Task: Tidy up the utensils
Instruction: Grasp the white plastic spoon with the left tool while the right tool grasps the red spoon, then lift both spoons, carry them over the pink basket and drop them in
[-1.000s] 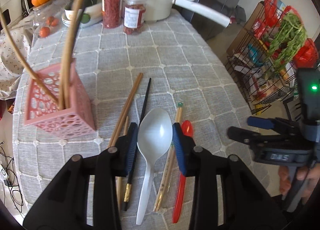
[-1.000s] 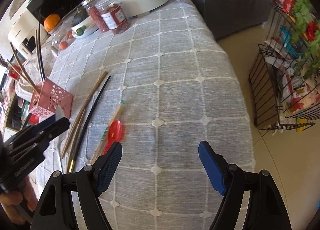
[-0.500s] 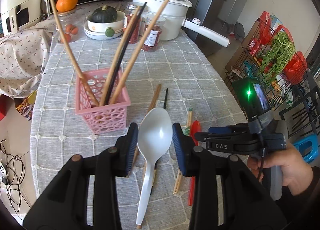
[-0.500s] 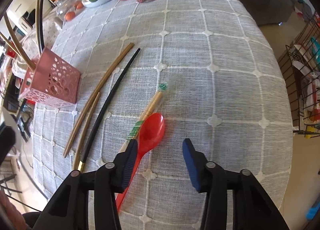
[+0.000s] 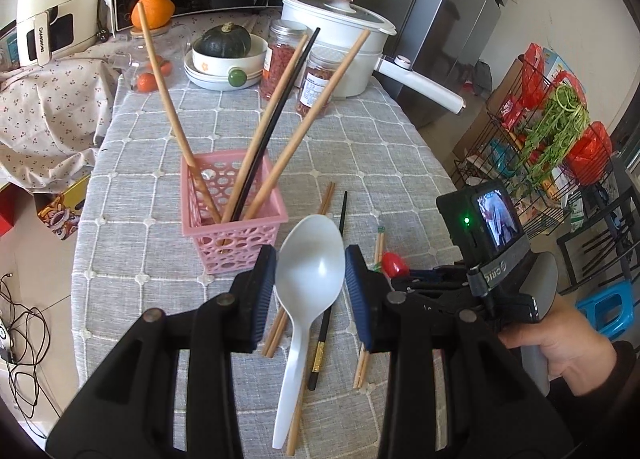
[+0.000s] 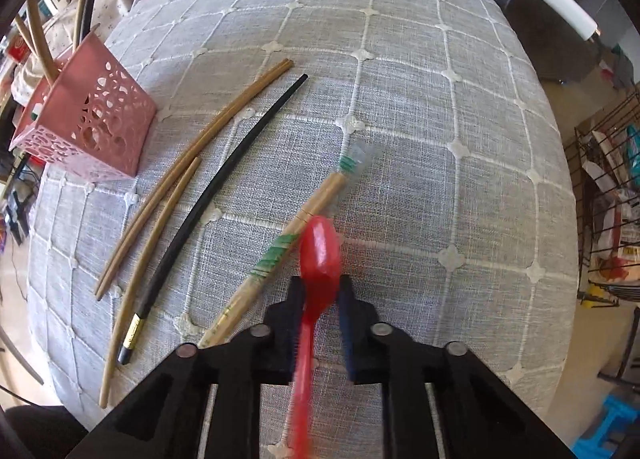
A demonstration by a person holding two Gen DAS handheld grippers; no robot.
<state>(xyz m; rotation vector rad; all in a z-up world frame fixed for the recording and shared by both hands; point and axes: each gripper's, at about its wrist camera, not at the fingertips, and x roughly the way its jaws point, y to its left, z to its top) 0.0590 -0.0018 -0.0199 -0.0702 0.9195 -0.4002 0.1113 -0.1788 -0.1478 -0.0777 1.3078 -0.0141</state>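
Centrally, grey-clothed table (image 5: 360, 147). Pink basket (image 5: 232, 215), left of centre, holds three wooden chopsticks and one black, all leaning. Left tool (image 5: 310, 279) clamped on white spoon (image 5: 308, 291), lower centre. Right tool (image 6: 320, 311) has just been closing; jaws now grip red spoon (image 6: 320, 255), lower centre of right view.

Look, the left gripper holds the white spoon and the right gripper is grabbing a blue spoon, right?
Almost. The spoon in the right gripper is red, not blue: the right wrist view shows the red spoon between its blue pads, which have just been closing. The left gripper does hold the white spoon.
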